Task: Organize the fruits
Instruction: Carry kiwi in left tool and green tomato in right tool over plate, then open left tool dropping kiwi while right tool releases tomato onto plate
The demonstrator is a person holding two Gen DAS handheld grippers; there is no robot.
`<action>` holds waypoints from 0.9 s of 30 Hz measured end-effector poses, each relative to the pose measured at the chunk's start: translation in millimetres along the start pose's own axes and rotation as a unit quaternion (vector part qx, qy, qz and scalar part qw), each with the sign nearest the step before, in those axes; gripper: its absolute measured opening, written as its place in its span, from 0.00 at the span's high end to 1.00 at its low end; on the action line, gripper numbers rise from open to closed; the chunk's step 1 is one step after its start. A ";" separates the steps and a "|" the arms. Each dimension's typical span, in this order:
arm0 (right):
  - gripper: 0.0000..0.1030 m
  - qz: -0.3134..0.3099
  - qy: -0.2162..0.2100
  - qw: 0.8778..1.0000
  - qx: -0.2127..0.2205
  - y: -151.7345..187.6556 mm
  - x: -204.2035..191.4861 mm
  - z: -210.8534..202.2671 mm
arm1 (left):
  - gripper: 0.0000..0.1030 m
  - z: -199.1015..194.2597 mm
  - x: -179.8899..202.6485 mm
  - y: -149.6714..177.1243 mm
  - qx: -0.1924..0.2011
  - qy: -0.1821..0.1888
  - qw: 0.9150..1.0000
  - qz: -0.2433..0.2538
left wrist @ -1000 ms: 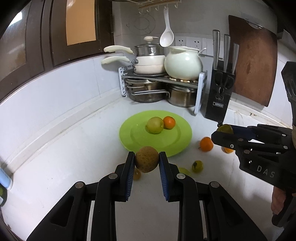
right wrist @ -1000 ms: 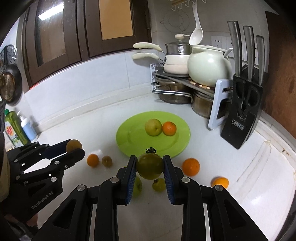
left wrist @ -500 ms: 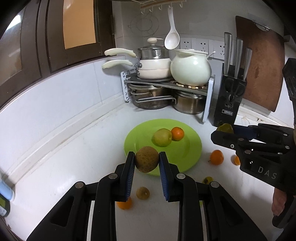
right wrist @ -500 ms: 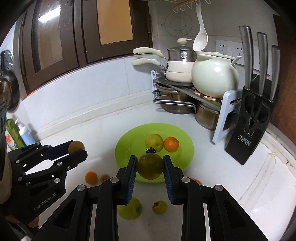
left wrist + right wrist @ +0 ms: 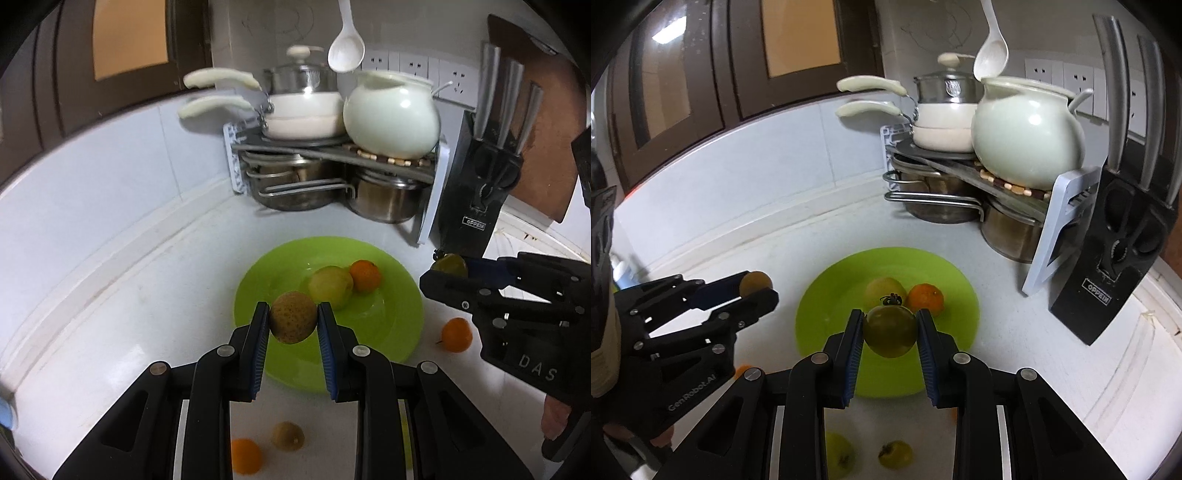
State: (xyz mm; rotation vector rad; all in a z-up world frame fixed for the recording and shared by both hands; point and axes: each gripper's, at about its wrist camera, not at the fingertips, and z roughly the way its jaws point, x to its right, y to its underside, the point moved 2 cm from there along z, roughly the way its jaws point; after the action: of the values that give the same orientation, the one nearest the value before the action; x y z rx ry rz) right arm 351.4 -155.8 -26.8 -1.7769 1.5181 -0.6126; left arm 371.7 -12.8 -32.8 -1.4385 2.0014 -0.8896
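Both grippers have advanced toward the green plate since the earlier frames; loose fruit on the white counter now lies nearer or behind them. Left gripper is clamped on a brown speckled fruit, roundish, long axis slightly tilted from vertical, held above the plate's near rim. Right gripper is clamped on a dark green round fruit, calyx pointing up and away, also above the plate's near rim. Plate holds a yellow-green fruit touching an orange. Another orange rests on the counter just right of the plate.
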 end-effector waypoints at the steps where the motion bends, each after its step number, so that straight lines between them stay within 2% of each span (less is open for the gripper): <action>1: 0.71 0.002 0.000 1.000 -0.003 -0.6 1.4 3.1 | 0.74 6.0 -1.1 -1.3 -0.006 0.004 1.000 -0.002; 5: 0.71 0.006 -0.004 1.000 -0.022 -0.4 5.4 23.2 | 0.74 26.9 -3.3 -4.2 -0.018 0.008 1.000 -0.006; 9: 0.71 0.004 0.001 0.999 -0.038 1.3 7.9 39.9 | 0.74 52.0 -6.7 -3.6 -0.052 0.027 0.998 -0.019; 14: 0.71 0.008 0.003 0.999 -0.054 4.4 11.1 55.2 | 0.74 69.2 -4.0 -0.6 -0.075 0.029 0.997 -0.016; 25: 0.71 0.015 0.003 0.997 -0.076 9.9 14.4 72.0 | 0.74 85.6 -3.8 2.6 -0.097 0.034 0.995 -0.017; 27: 0.71 0.020 0.001 0.997 -0.074 9.5 15.3 71.8 | 0.71 85.8 -4.2 2.0 -0.095 0.032 0.995 -0.017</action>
State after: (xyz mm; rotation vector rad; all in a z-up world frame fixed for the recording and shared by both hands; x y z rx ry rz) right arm 401.7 -156.3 -81.1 -1.8514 1.6326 -0.4946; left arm 434.2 -26.4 -90.1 -1.5685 2.1641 -0.7845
